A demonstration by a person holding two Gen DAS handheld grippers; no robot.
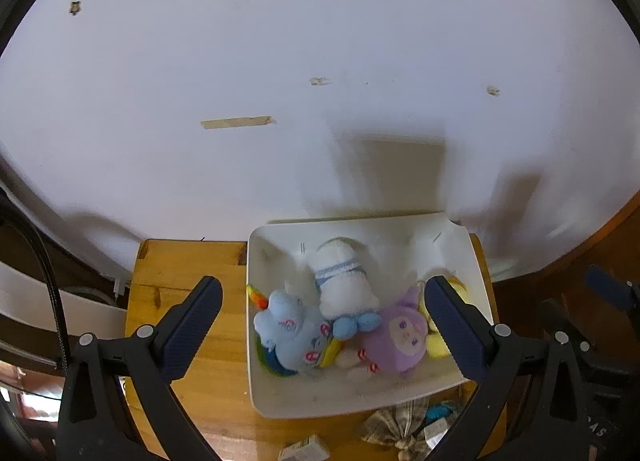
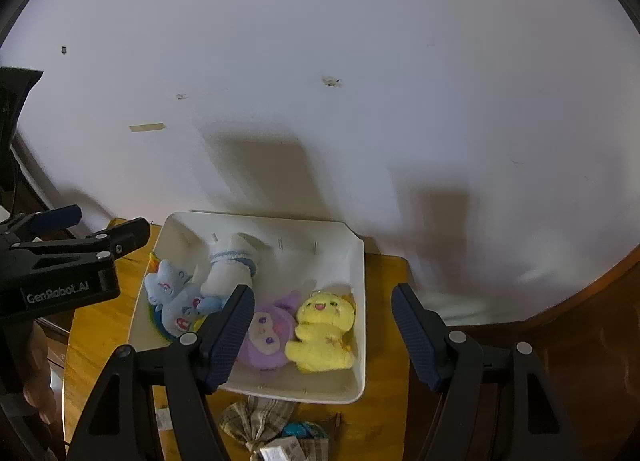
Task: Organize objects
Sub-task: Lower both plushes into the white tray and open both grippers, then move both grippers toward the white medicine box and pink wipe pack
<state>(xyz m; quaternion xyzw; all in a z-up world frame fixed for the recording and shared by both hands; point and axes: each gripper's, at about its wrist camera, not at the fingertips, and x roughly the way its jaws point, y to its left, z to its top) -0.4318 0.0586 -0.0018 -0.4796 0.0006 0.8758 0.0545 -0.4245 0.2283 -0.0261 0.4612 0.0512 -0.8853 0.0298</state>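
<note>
Right wrist view: showed right gripper [image 2: 322,325] spread and empty, yellow plush [image 2: 322,335] centred between its fingers, lower middle, nearer than left gripper [image 1: 322,325].

The tabletop [image 1: 188,341] is honey-coloured wood with visible grain and knots under a slight sheen, and the white tray [image 2: 358,301] on it looks like smooth matt plastic. Inside lie fuzzy cloth plush toys — a yellow one [image 2: 320,335] with a nappy pile, a purple one [image 1: 396,337], a blue one [image 1: 292,337] — plus a white knitted-looking sock [image 1: 340,277]. Each hand-held gripper [image 1: 324,325] [image 2: 323,335] is matt black plastic with ribbed, rubbery dark-blue pads [image 1: 192,329]; the wall [image 1: 320,41] is matt white paint, chipped in spots.
</note>
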